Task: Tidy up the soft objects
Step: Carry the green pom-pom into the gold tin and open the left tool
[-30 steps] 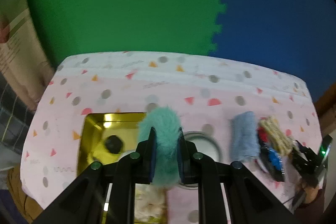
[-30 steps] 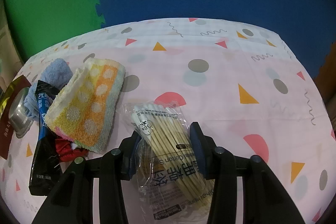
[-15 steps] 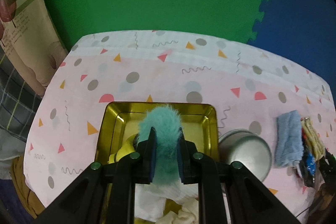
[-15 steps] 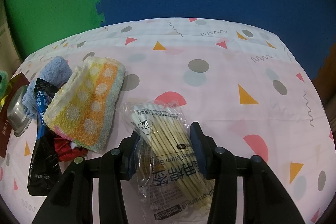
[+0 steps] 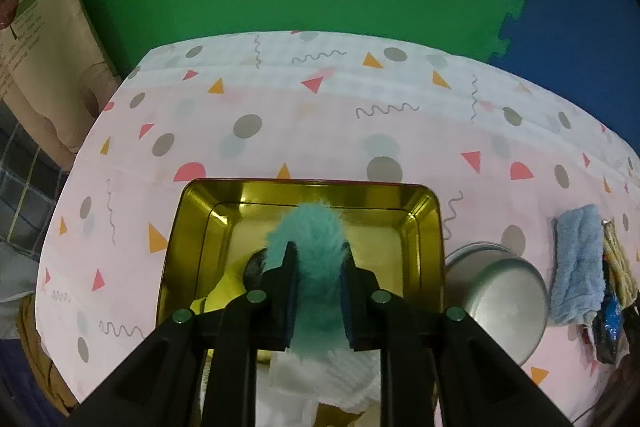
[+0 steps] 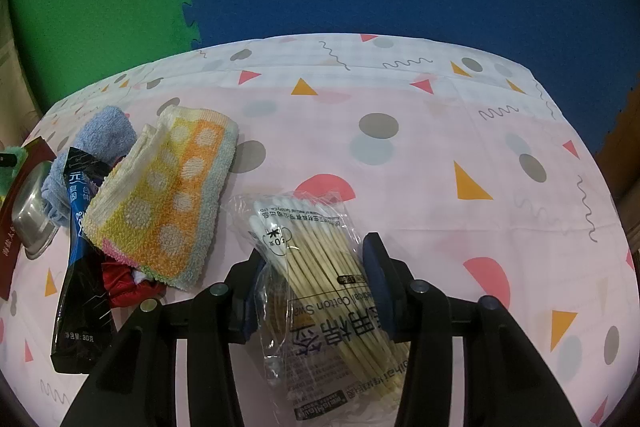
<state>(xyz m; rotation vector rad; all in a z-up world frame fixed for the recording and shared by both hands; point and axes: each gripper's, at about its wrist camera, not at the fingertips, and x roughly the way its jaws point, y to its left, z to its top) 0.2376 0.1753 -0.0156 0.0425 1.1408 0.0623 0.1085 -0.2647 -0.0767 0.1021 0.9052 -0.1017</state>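
Observation:
My left gripper (image 5: 316, 263) is shut on a teal fluffy toy (image 5: 310, 239) and holds it over the gold tin tray (image 5: 428, 227). In the tray lie a yellow soft thing (image 5: 224, 291) and white cloth (image 5: 344, 379). My right gripper (image 6: 316, 259) is open, its jaws on either side of a clear bag of cotton swabs (image 6: 320, 267) that lies on the tablecloth. A yellow-orange dotted towel (image 6: 168, 191) and a blue cloth (image 6: 100, 139) lie to its left; the blue cloth also shows in the left wrist view (image 5: 576, 263).
A round metal tin (image 5: 504, 303) stands right of the tray and shows at the left edge of the right wrist view (image 6: 32, 211). A black-blue pouch (image 6: 80, 267) and a red item (image 6: 120, 279) lie by the towel. Green and blue foam mats stand behind the table.
My left gripper has swung left with the teal toy, from beside the round tin to above the middle of the gold tray. The right gripper has stayed still.

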